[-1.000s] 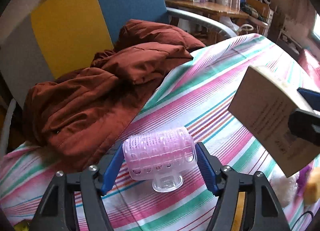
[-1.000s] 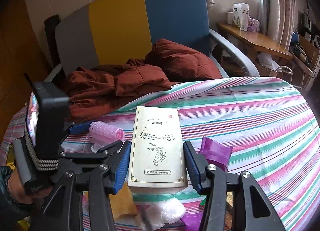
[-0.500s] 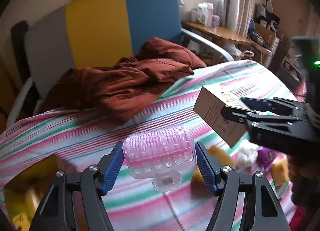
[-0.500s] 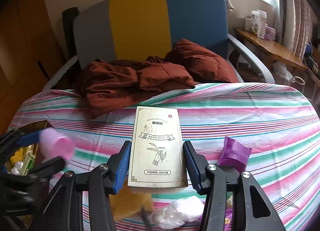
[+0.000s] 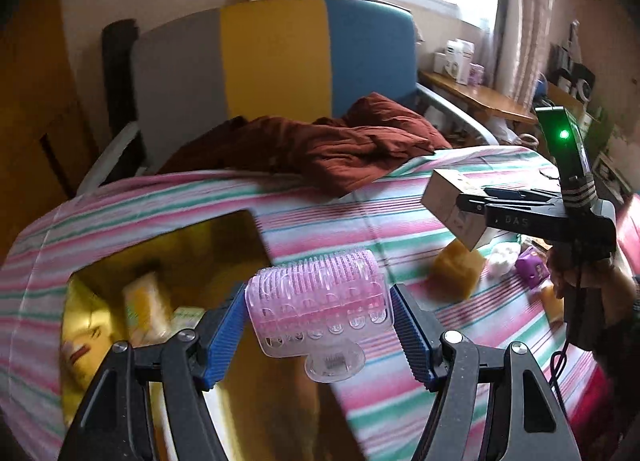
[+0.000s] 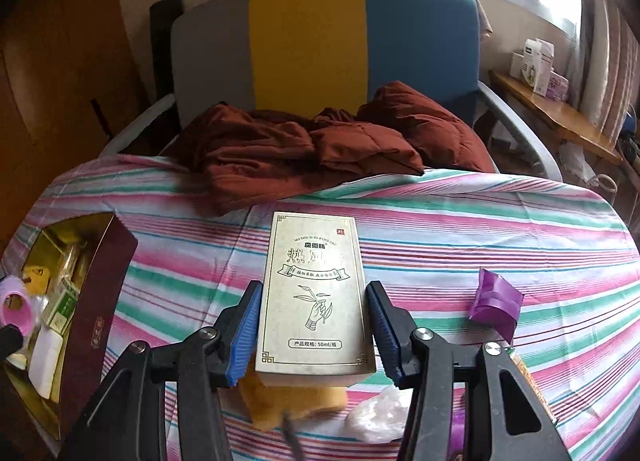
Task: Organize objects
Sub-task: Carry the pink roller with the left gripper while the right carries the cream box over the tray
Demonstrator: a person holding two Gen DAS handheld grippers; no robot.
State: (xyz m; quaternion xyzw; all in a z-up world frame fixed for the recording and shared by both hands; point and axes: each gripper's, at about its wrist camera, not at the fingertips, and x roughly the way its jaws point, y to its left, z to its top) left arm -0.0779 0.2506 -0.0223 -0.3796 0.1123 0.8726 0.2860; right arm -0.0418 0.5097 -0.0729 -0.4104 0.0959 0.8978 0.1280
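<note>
A pink hair roller (image 5: 316,301) sits crosswise between the blue pads of my left gripper (image 5: 318,297), which is shut on it. It hangs over the near edge of an open box (image 5: 168,257) with a gold lining, at the left end of the striped table (image 5: 360,213). My right gripper (image 6: 314,289) is shut on a beige printed carton (image 6: 314,261), held upright above the table's front middle. From the left wrist view the carton (image 5: 448,201) shows at the right. The roller (image 6: 16,301) appears at the far left edge of the right wrist view, above the box (image 6: 100,301).
Several small packets lie inside the box. On the cloth near the front are a yellow sponge (image 6: 296,397), a white plastic wad (image 6: 376,413) and a purple packet (image 6: 494,301). A rust-brown jacket (image 6: 320,149) drapes from the chair (image 6: 312,41) onto the table's far edge.
My left gripper has carried the roller leftward from the middle of the table to over the open box. The right gripper, still on the carton, has shifted slightly left.
</note>
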